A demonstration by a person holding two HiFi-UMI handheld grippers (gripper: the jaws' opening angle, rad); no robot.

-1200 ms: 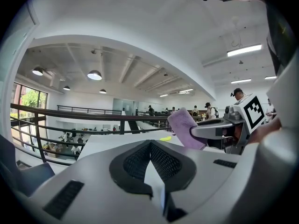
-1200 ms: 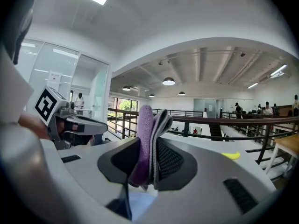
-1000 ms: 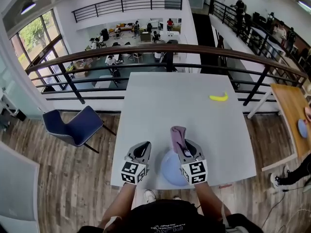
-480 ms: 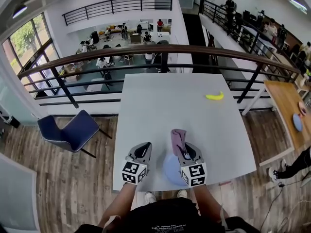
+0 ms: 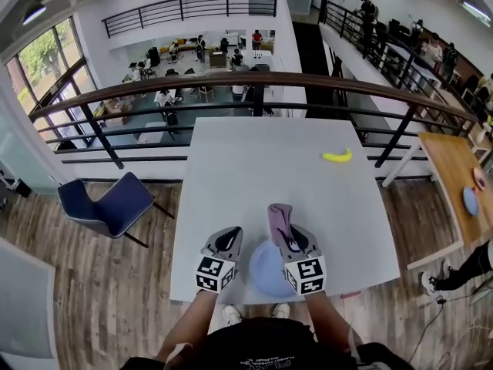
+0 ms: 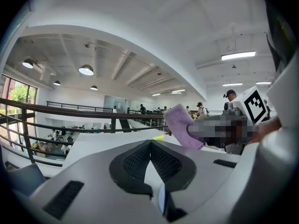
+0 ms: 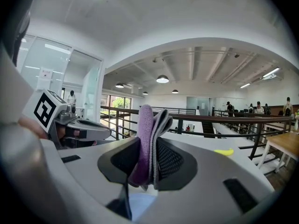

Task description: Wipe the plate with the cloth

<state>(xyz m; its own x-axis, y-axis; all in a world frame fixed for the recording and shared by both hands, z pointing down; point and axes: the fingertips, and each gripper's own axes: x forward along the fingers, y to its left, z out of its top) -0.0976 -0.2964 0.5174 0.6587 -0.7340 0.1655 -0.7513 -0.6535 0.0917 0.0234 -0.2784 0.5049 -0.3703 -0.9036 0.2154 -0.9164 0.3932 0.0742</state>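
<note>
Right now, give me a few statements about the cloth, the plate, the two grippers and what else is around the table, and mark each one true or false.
1. The right gripper is shut on the purple cloth. True.
2. The left gripper grips the plate. False: the left gripper has its jaws together on nothing, and the light blue plate lies between the two grippers.
3. A banana lies on the far right part of the table. True.
4. The cloth is spread flat on the plate. False: it sticks up out of the right gripper's jaws.
5. The blue chair stands to the right of the table. False: the blue chair stands to its left.
</note>
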